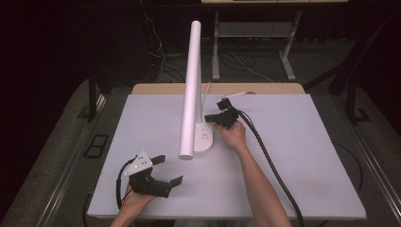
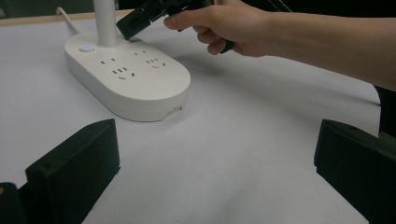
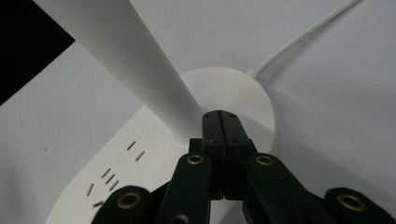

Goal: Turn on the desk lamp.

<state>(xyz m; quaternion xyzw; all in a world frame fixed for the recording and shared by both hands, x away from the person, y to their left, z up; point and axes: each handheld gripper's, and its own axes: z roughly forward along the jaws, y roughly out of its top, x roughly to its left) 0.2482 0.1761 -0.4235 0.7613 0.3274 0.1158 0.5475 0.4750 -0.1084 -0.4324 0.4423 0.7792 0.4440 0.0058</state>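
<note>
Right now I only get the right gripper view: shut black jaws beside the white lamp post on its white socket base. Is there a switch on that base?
Observer: Yes. A small round white button sits on the white oval socket base, across the post from the right gripper.
Operator: Where's the other gripper?
Observer: The black left gripper is near the person's edge of the pale grey table, left of the base and apart from it.
Operator: Open or shut?
Observer: Open, with nothing between its jaws.
</note>
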